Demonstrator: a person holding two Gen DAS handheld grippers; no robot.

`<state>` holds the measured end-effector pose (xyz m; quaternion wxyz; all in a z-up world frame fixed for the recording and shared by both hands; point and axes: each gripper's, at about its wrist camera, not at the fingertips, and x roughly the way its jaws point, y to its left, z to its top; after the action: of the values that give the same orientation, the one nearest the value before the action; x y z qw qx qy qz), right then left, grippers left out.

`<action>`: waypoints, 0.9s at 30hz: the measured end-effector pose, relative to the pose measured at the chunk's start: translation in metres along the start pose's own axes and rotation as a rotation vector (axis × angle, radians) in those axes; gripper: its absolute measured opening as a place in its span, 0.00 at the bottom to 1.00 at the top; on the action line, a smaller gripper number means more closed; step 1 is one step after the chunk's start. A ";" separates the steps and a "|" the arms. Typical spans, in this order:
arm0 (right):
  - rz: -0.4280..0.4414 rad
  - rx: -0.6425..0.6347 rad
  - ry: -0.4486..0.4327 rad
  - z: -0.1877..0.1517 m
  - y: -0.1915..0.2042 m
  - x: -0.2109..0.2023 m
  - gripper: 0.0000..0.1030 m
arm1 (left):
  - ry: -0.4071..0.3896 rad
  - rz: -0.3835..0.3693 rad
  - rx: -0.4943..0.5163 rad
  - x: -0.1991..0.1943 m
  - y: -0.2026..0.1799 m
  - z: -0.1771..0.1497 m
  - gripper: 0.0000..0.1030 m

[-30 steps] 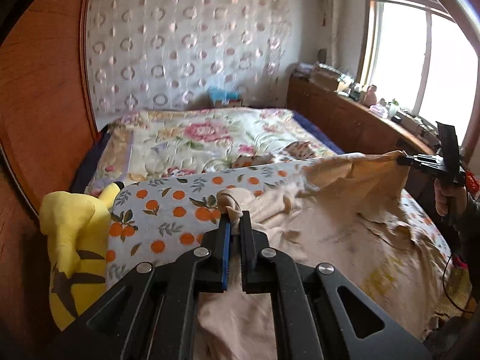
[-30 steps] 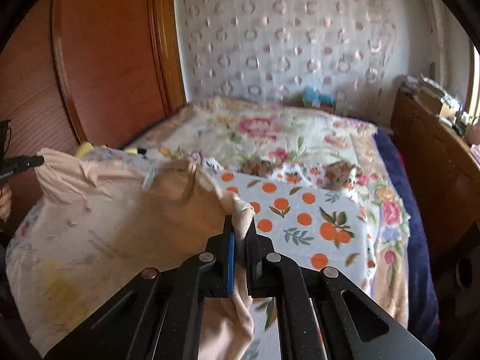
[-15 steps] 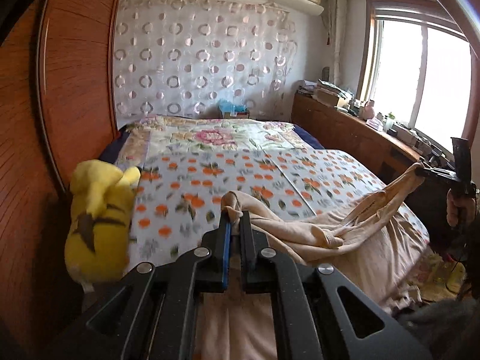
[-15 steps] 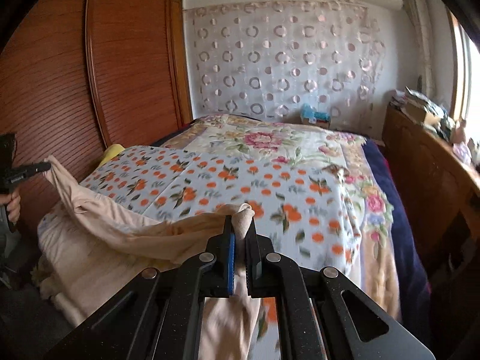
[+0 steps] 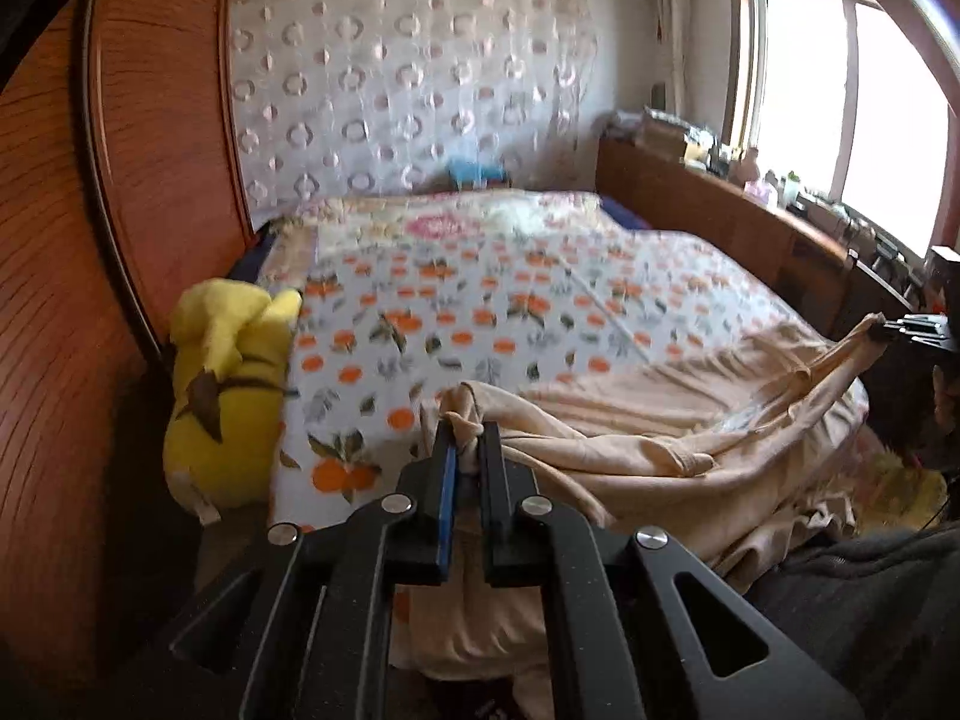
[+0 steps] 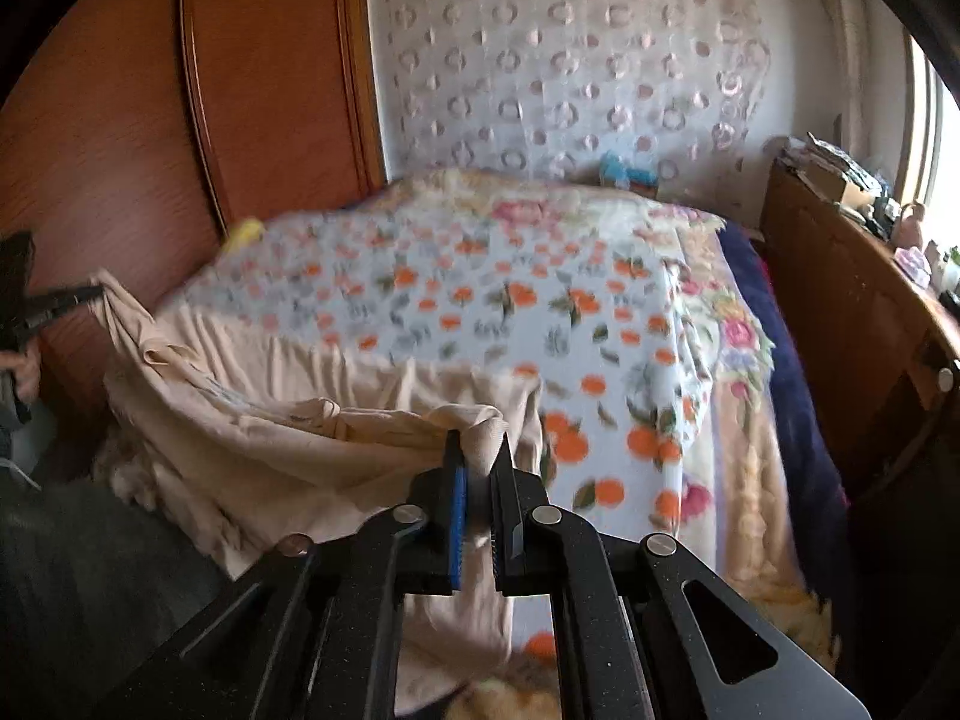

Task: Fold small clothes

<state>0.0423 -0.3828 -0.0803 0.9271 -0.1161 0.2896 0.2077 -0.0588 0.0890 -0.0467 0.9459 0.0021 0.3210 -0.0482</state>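
Both jaws pinched on the beige garment

My left gripper [image 5: 462, 447] and right gripper [image 6: 477, 462] each clamp a corner of the garment [image 5: 630, 420], which sags between them over the near edge of the bed [image 5: 480, 312], beside a yellow plush toy [image 5: 228, 396].

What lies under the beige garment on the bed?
The beige garment lies on the orange-print sheet, which shows beyond its far edge. Whatever is beneath its bunched near folds is covered.

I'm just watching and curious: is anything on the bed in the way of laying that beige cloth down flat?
Nothing visible is. Both grippers, left and right, already pinch the cloth, and the orange-print bedspread beyond it looks bare. The yellow plush sits off at the bed's left edge.
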 end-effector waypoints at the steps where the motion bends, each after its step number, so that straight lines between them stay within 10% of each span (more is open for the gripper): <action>1: 0.008 -0.002 0.008 0.000 0.001 0.001 0.05 | 0.014 0.003 0.007 0.005 -0.002 -0.002 0.12; 10: -0.036 -0.002 -0.019 0.018 -0.004 0.002 0.42 | -0.015 0.010 0.021 0.011 -0.003 0.006 0.72; 27: 0.031 0.071 0.078 0.030 -0.031 0.133 0.45 | 0.137 0.047 0.000 0.112 0.033 0.020 0.73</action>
<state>0.1700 -0.3582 -0.1307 0.9153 -0.0868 0.3343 0.2071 0.0450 0.1112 -0.0997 0.9225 0.0128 0.3849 -0.0256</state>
